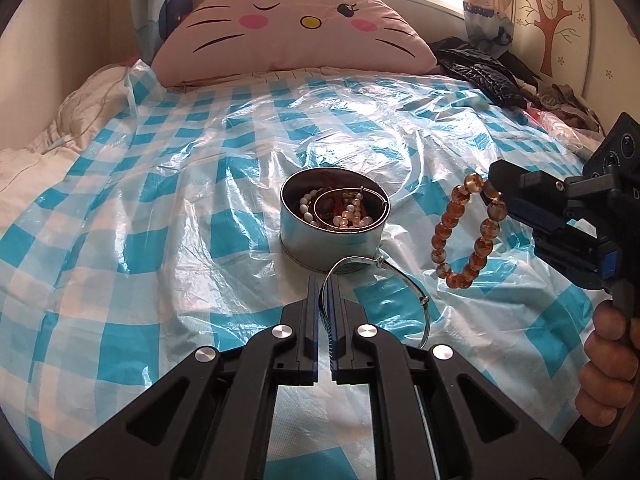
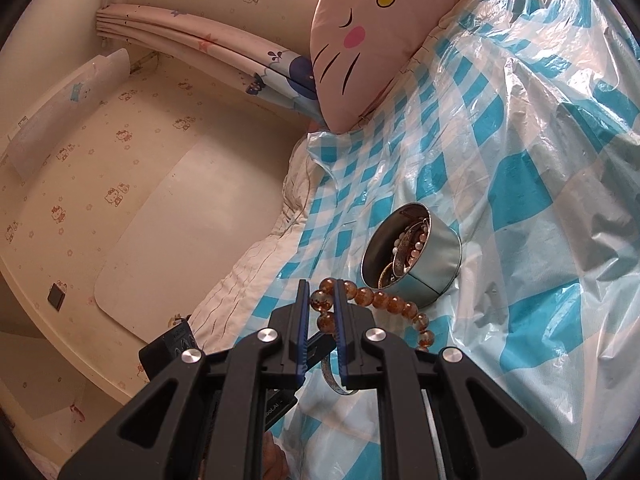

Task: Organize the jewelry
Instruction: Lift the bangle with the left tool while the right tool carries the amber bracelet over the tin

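Observation:
A round metal tin (image 1: 334,236) stands on the checked plastic sheet, holding pearl strands and other jewelry; in the right wrist view the tin (image 2: 434,270) appears tilted by the camera's roll. My left gripper (image 1: 325,286) is shut on a thin silver bangle (image 1: 404,280), which arcs out to the right just in front of the tin. My right gripper (image 2: 322,294) is shut on an amber bead bracelet (image 2: 386,302). From the left wrist view that gripper (image 1: 494,194) comes in from the right edge, and the bead bracelet (image 1: 460,236) hangs from it, right of the tin.
A blue-and-white checked plastic sheet (image 1: 160,208) covers the bed. A pink cat-face pillow (image 1: 292,28) lies at the head, dark clothing (image 1: 484,72) at the far right. A person's hand (image 1: 608,364) holds the right gripper's handle. A wall (image 2: 120,184) runs along the bed.

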The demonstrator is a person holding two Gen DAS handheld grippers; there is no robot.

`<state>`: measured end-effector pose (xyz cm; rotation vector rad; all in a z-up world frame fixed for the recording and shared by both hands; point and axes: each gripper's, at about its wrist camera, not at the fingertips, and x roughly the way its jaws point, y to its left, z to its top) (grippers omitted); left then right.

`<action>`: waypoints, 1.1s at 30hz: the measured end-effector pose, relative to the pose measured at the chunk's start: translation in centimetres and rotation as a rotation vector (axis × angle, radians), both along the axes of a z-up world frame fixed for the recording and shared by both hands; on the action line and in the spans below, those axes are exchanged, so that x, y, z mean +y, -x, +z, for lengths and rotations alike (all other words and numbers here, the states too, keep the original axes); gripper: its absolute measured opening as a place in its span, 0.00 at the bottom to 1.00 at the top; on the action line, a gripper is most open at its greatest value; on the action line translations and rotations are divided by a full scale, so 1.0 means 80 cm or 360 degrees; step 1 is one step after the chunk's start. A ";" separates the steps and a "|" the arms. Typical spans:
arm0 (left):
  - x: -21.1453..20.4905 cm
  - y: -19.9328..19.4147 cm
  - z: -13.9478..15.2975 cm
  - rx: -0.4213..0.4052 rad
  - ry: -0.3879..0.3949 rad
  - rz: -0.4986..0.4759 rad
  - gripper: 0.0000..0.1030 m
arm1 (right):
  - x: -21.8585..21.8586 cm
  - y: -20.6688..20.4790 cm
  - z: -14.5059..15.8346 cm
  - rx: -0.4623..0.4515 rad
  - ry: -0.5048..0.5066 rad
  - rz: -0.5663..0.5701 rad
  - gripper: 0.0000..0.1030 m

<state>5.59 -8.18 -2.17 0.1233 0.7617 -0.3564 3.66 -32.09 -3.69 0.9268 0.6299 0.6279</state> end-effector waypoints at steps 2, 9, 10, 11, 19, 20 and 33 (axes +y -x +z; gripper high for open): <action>-0.001 0.001 0.001 -0.0012 -0.0004 -0.0002 0.04 | -0.001 0.001 0.001 -0.0009 -0.0008 -0.0001 0.12; 0.002 -0.001 0.006 -0.0040 0.0016 0.0008 0.04 | -0.001 -0.001 0.000 -0.0031 -0.0063 0.0017 0.12; 0.004 -0.001 0.007 -0.0045 0.0027 0.0010 0.04 | -0.002 -0.002 0.000 -0.0037 -0.0081 0.0018 0.12; 0.004 -0.002 0.008 -0.0049 0.0036 0.0014 0.04 | -0.003 -0.003 0.000 -0.0043 -0.0100 0.0016 0.12; 0.015 -0.014 0.018 -0.0078 0.0100 0.0070 0.04 | -0.004 -0.008 0.003 -0.0085 -0.0189 0.0005 0.12; 0.016 -0.014 0.020 -0.0088 0.0105 0.0076 0.04 | -0.004 -0.009 0.004 -0.0093 -0.0202 0.0003 0.12; 0.008 -0.040 0.051 -0.0132 0.0200 0.0118 0.04 | -0.005 -0.031 0.025 -0.0212 -0.0338 -0.0045 0.13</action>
